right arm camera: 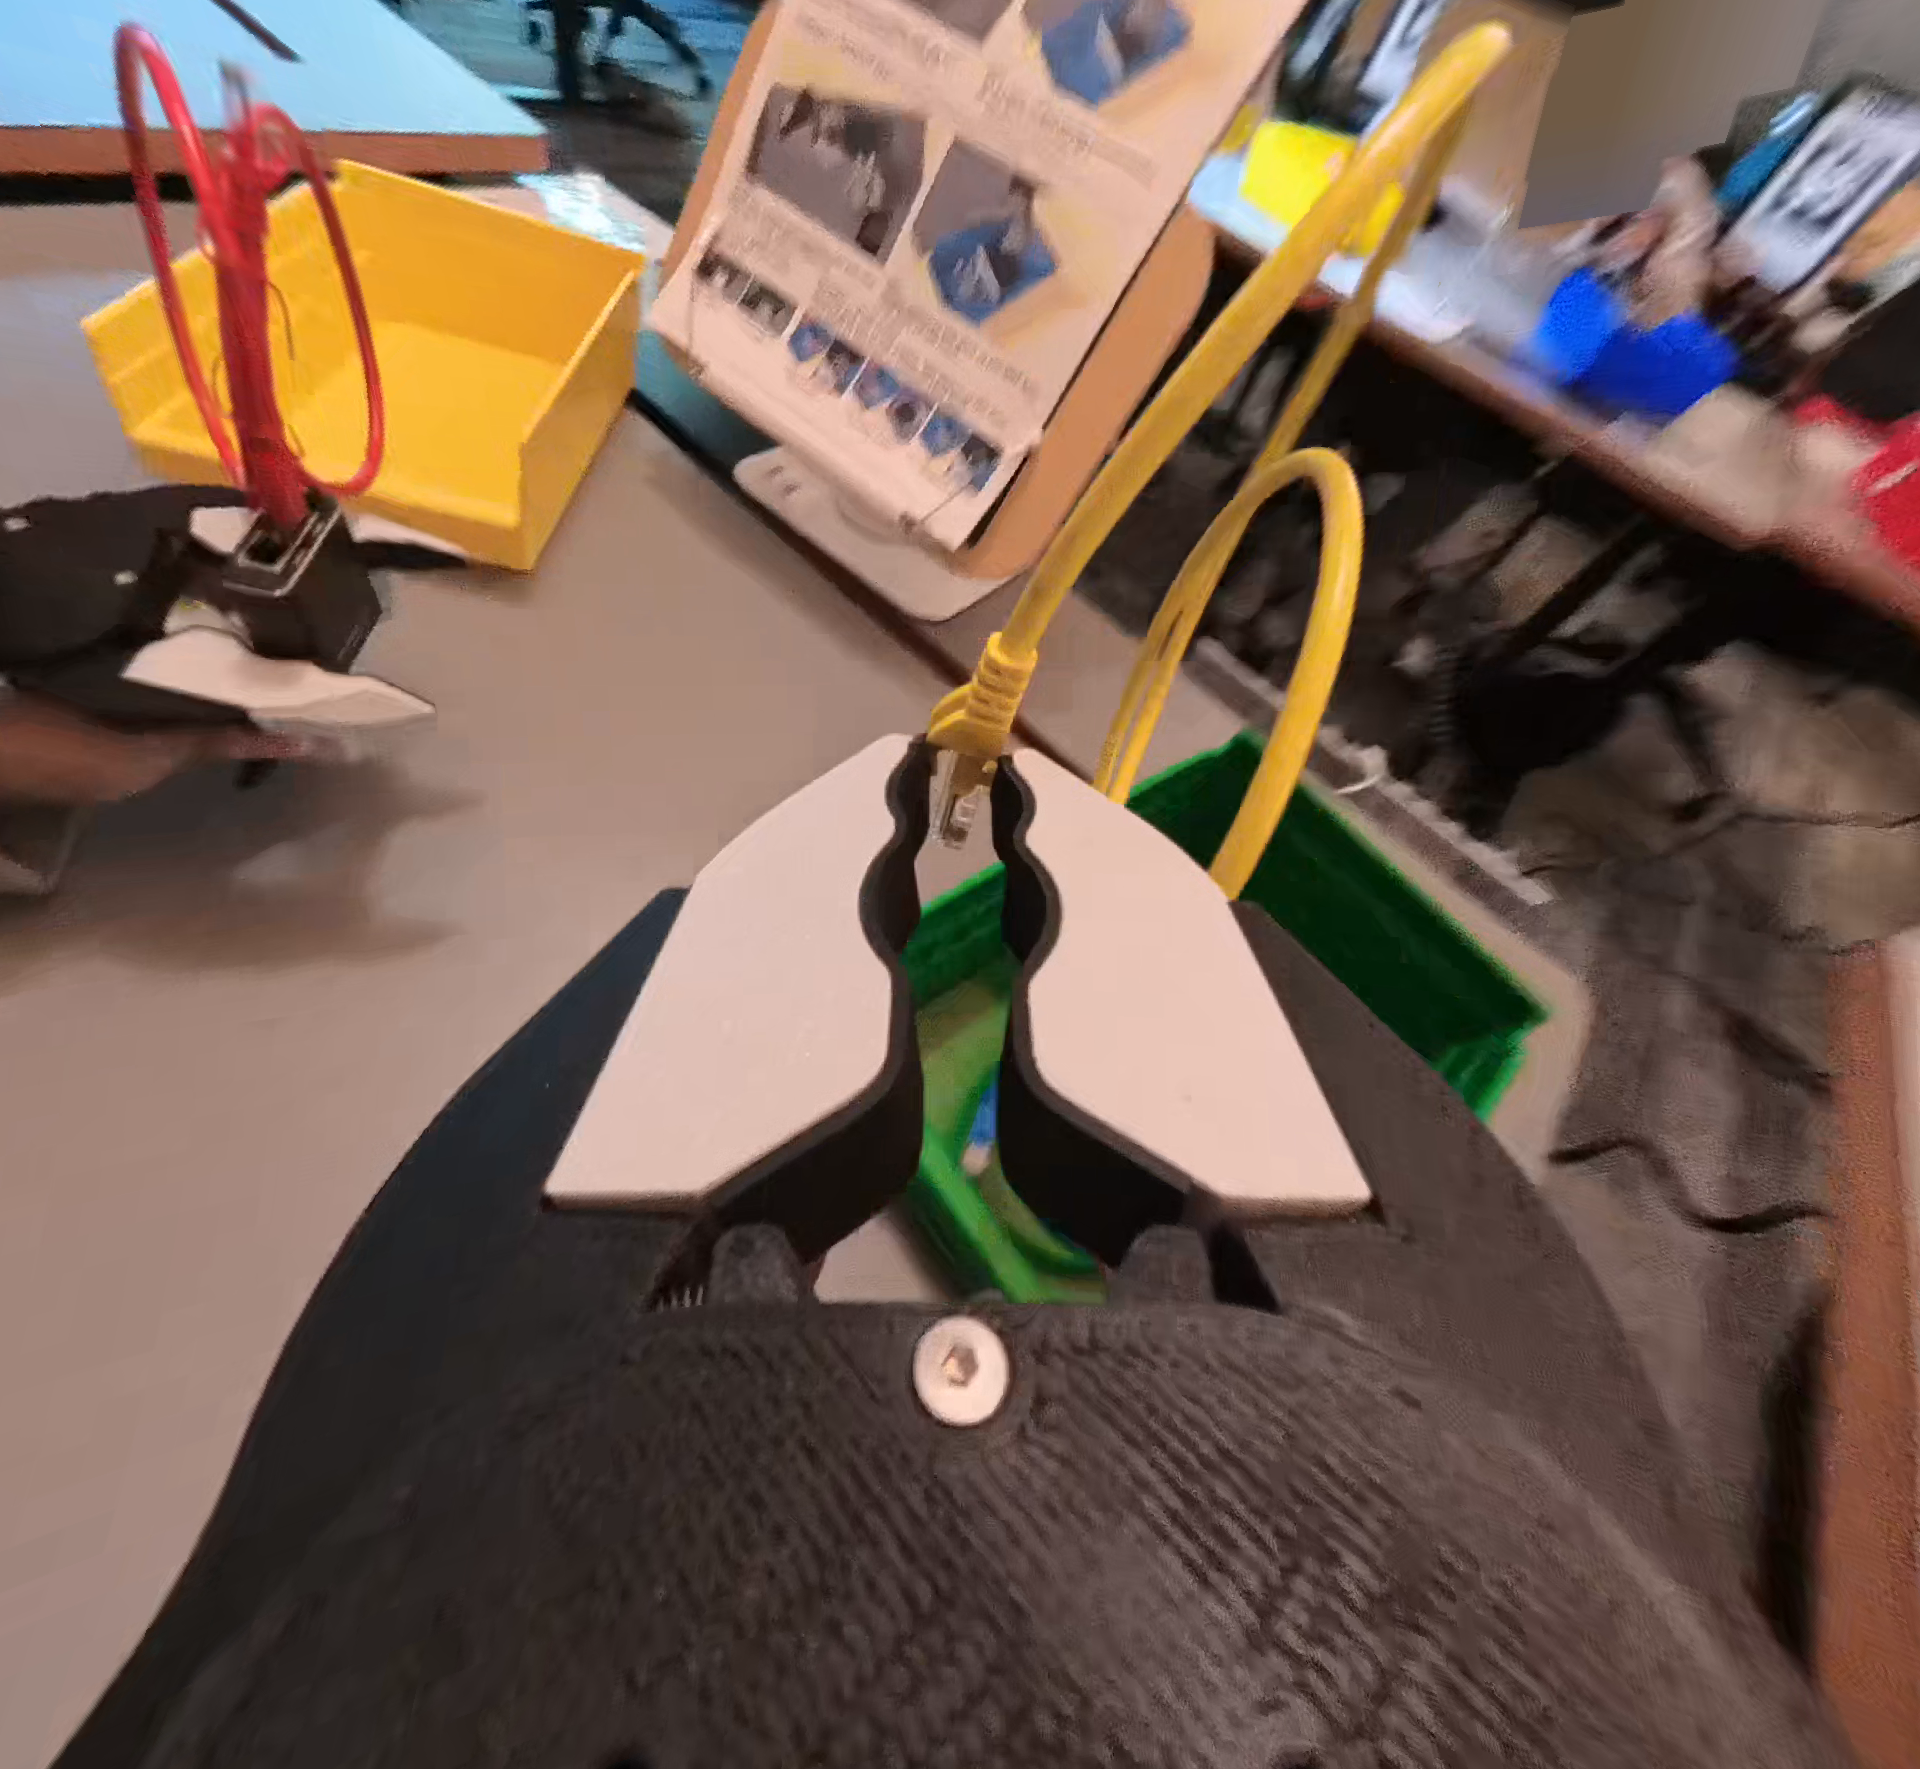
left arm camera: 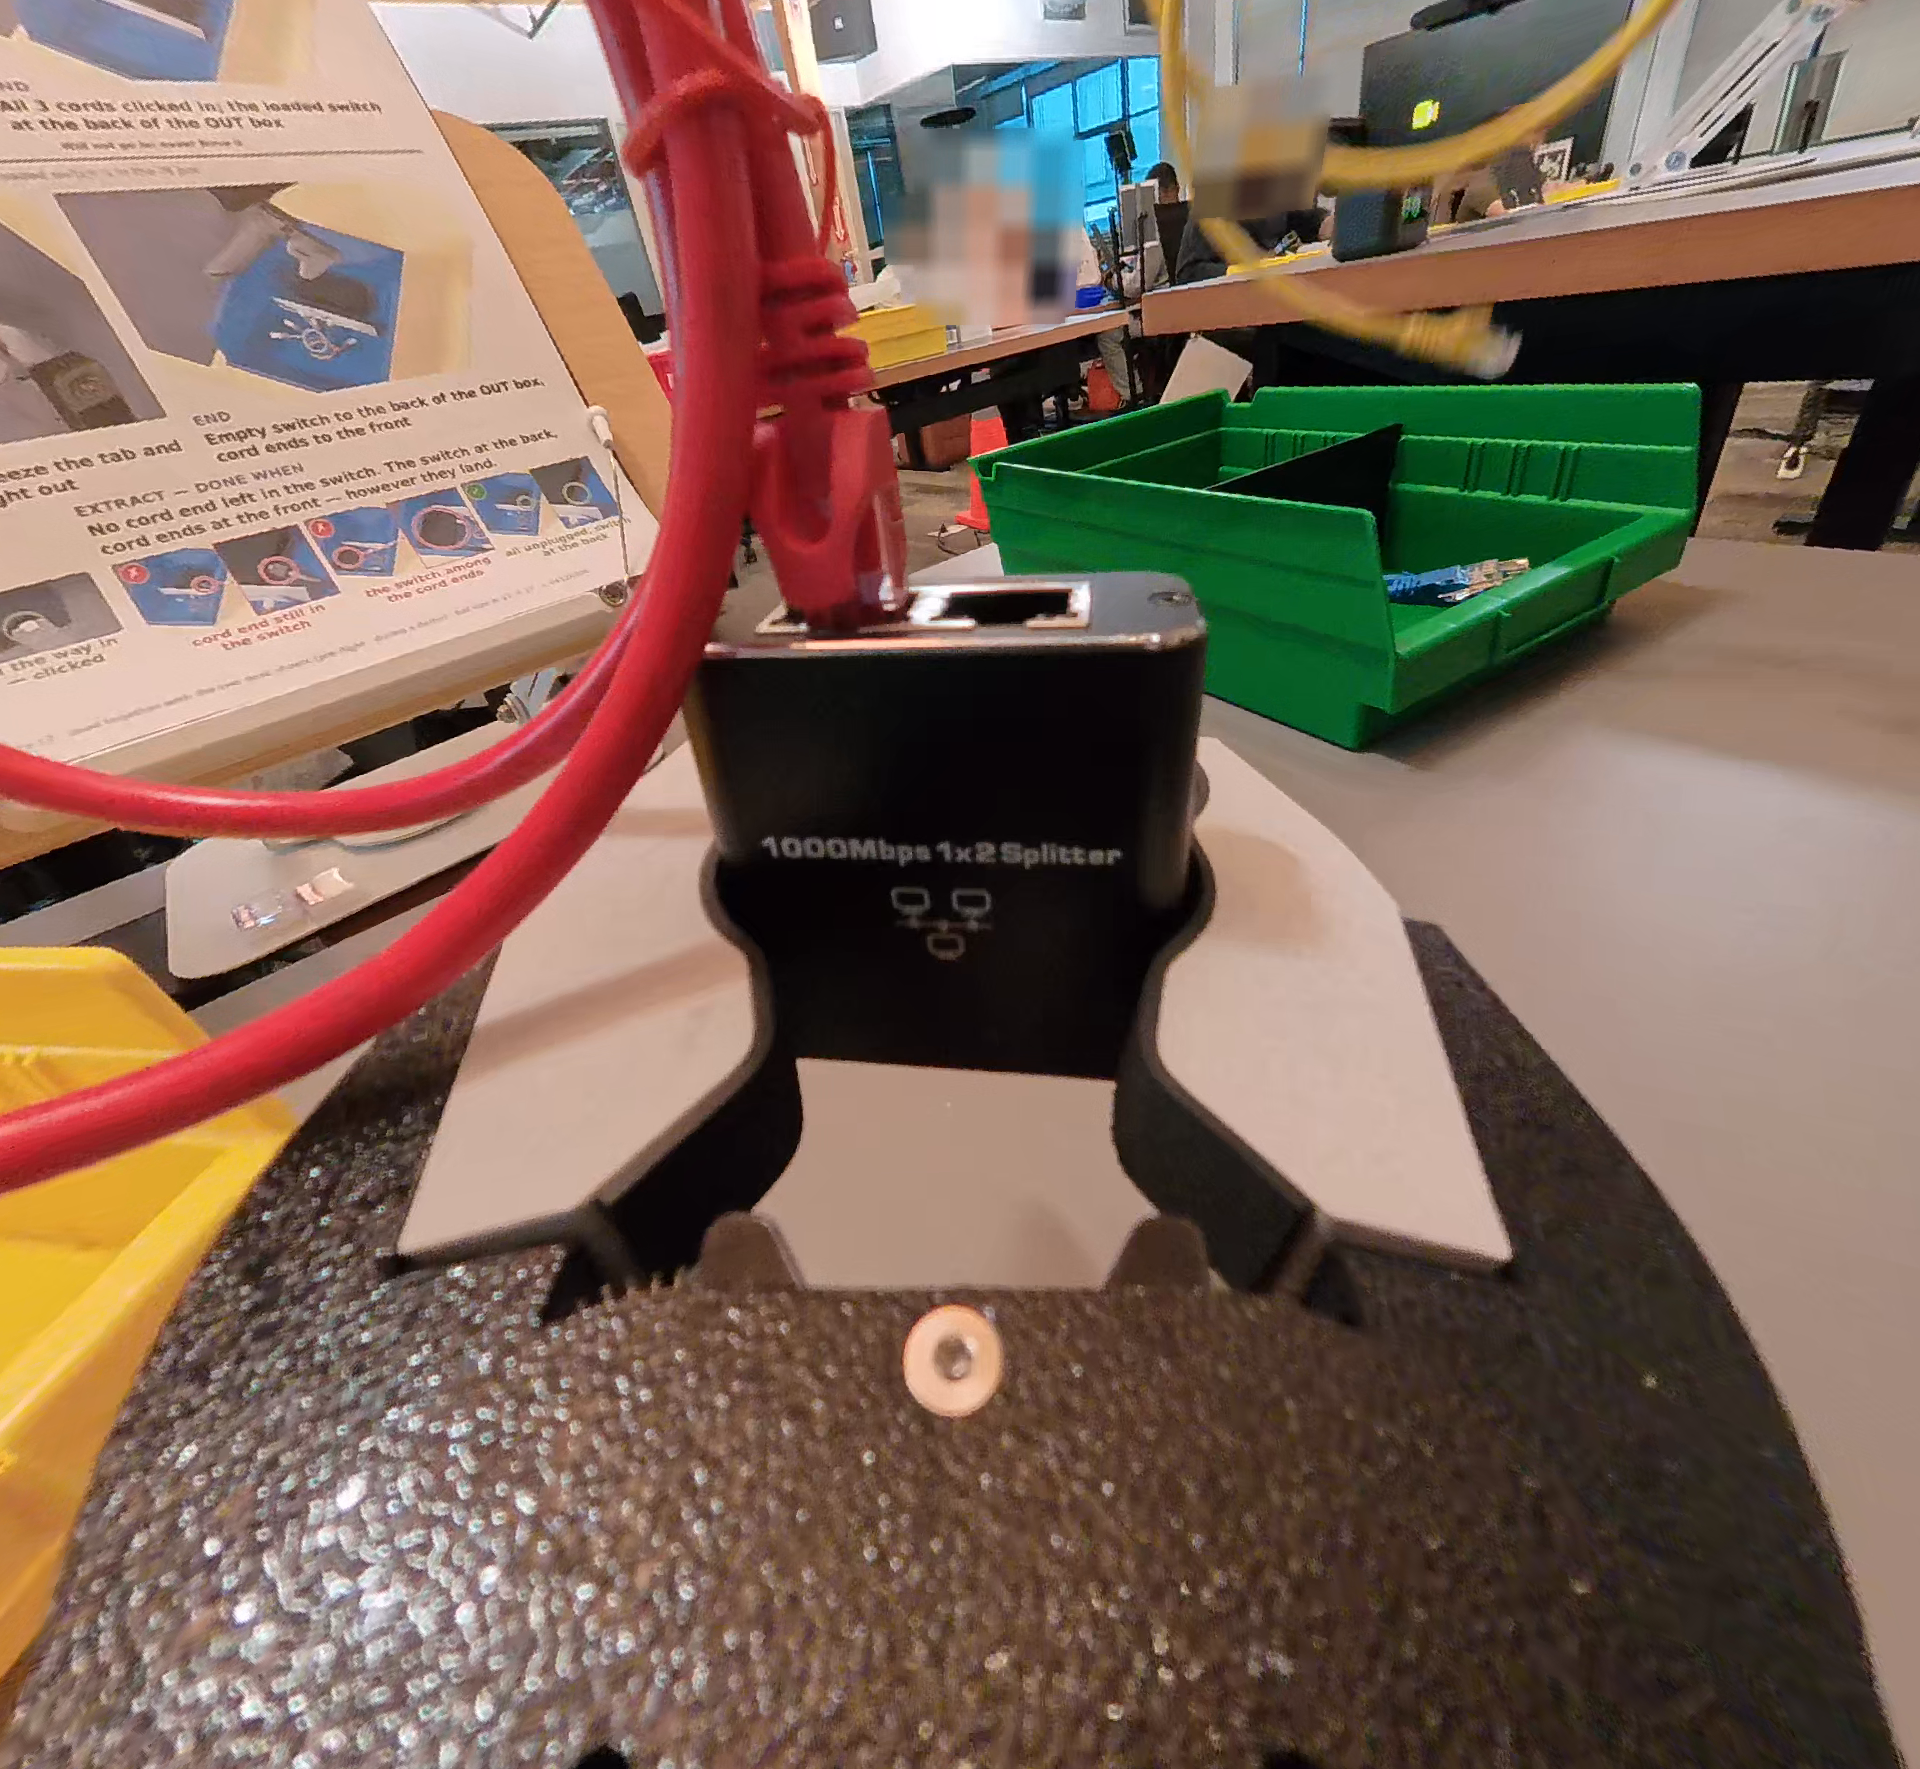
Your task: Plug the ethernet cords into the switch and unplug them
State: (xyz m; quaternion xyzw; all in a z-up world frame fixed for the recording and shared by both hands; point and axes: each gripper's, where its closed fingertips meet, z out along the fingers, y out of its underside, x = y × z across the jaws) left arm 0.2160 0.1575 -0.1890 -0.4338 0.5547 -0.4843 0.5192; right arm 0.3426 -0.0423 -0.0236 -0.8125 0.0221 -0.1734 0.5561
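Clamped between the fingers of the left gripper, the black switch is held upright with its two ports facing up, presumably so that plugs can be pushed straight down into them; one port is already taken by the plug of the red cord, whose bundled loops rise above it, while the port beside it is seen to be free. The right gripper is closed on the clear plug of the yellow cord, pinched near the fingertips, with the boot and the looped cable left free beyond them; that grip is judged to leave the plug's nose exposed for insertion. The two grippers are kept well apart above the grey table; a green bin lies under the right one, a yellow bin and an instruction sheet beyond the switch. The yellow plug is not yet brought to the free port.
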